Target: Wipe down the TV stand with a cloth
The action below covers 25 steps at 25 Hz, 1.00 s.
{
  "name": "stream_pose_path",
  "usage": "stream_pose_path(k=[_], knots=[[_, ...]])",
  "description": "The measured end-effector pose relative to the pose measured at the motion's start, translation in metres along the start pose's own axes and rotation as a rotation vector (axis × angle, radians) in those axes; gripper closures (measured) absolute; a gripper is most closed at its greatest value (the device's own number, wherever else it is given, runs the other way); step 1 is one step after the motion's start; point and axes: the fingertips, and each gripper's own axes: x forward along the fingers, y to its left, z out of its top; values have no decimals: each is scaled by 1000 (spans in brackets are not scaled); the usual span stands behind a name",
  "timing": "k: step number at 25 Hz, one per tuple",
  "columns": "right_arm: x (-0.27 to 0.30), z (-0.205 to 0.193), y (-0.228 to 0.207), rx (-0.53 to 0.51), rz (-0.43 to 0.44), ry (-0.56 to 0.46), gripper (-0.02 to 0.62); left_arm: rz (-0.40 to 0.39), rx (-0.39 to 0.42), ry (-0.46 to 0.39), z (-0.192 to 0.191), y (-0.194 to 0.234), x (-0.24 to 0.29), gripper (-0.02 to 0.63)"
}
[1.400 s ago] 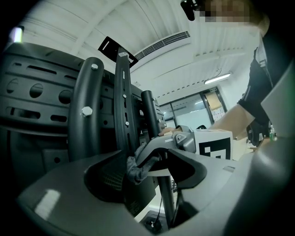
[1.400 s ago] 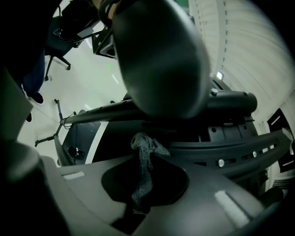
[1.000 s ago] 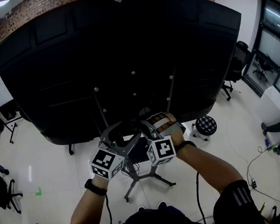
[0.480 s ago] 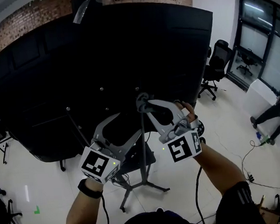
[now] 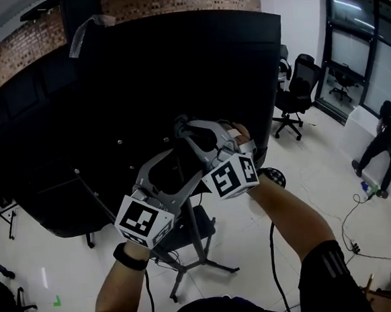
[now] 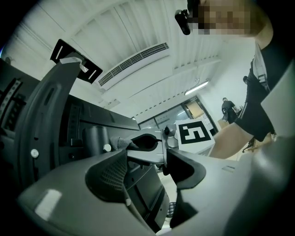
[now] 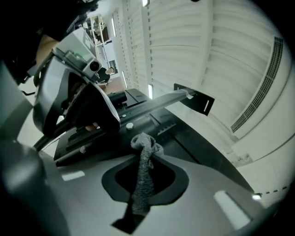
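While right tongs (image 7: 144, 161) pinch grey cloth (image 7: 138, 193) between tips, left tongs (image 6: 147, 173) gape empty alongside

The TV's black back panel (image 5: 142, 82) blocks the far side, and its stand pole (image 5: 201, 249) rises near centre. Open floor (image 5: 332, 175) lies right, bounded far right by office chairs (image 5: 298, 87) and a bending person (image 5: 383, 137).
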Motion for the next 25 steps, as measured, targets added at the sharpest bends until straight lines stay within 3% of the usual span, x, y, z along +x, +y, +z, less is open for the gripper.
stream_pose_path(k=[9, 21, 25], knots=[[-14, -37, -22, 1, -51, 28, 572, 24, 11, 22, -2, -1, 12, 318], [-60, -112, -76, 57, -178, 172, 574, -8, 1, 27, -12, -21, 40, 318], [-64, -88, -66, 70, -150, 96, 572, 0, 3, 26, -13, -23, 37, 318]])
